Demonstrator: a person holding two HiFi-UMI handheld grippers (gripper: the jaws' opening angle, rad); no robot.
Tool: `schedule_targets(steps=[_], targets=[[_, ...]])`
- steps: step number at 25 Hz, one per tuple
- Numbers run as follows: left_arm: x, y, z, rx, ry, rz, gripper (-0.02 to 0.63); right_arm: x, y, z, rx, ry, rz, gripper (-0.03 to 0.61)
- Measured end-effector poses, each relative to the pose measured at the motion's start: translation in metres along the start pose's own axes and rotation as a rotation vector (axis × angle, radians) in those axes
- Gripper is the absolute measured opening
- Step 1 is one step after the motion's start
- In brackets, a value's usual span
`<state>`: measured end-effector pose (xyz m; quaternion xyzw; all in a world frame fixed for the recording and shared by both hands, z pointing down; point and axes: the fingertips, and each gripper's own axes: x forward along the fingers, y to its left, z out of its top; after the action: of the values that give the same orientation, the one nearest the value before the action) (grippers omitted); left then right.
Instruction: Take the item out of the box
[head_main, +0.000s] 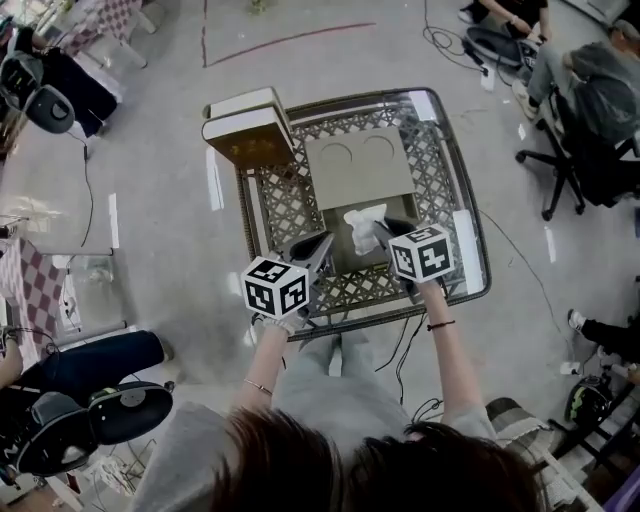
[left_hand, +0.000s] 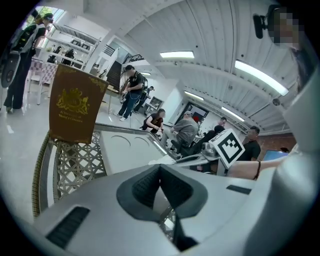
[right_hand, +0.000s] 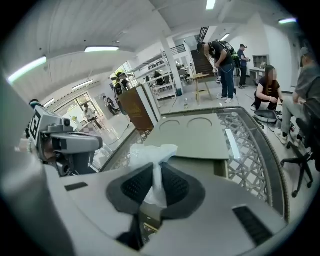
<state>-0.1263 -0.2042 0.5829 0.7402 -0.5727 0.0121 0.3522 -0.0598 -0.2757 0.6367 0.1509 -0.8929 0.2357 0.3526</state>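
Glass lattice table dead centre. Office chair at 2 o'clock, another at 8. Checkered cloth at 9. Red floor line at 12.

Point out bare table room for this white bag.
Bare table lies right of the grey box, and left of it this side of the brown case. The near edge is crowded by the left claw and right claw.

**Grey floor and strip lights around my station**

On my feed I see a grey concrete floor marked with a red line and crossed by a thin cable. The worktop is a lattice frame under glass. A black office chair stands to its right and a checkered cloth to its left. Long strip lights cross the white panelled ceiling. Shelving lines the far wall.
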Motion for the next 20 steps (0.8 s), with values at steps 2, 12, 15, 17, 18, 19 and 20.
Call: schedule_targets(steps=[2, 12, 15, 17, 18, 19, 20], targets=[[-0.005, -0.007, 0.004, 0.009, -0.014, -0.006, 0.017, -0.01, 0.004, 0.004, 0.007, -0.035, -0.003, 0.069], [-0.043, -0.045, 0.039, 0.117, -0.117, -0.027, 0.017, -0.075, 0.036, 0.04, 0.001, -0.298, 0.017, 0.069], [-0.054, -0.056, 0.047, 0.146, -0.147, -0.037, 0.017, -0.094, 0.046, 0.047, -0.014, -0.361, 0.02, 0.069], [-0.059, -0.064, 0.053, 0.172, -0.162, -0.045, 0.017, -0.107, 0.05, 0.052, -0.028, -0.395, 0.021, 0.069], [-0.061, -0.068, 0.056, 0.193, -0.164, -0.051, 0.017, -0.113, 0.052, 0.055, -0.034, -0.413, 0.021, 0.069], [-0.063, -0.073, 0.058, 0.218, -0.163, -0.058, 0.017, -0.119, 0.055, 0.058, -0.038, -0.431, 0.024, 0.069], [-0.065, -0.077, 0.06, 0.241, -0.162, -0.066, 0.017, -0.125, 0.057, 0.061, -0.038, -0.45, 0.029, 0.069]])
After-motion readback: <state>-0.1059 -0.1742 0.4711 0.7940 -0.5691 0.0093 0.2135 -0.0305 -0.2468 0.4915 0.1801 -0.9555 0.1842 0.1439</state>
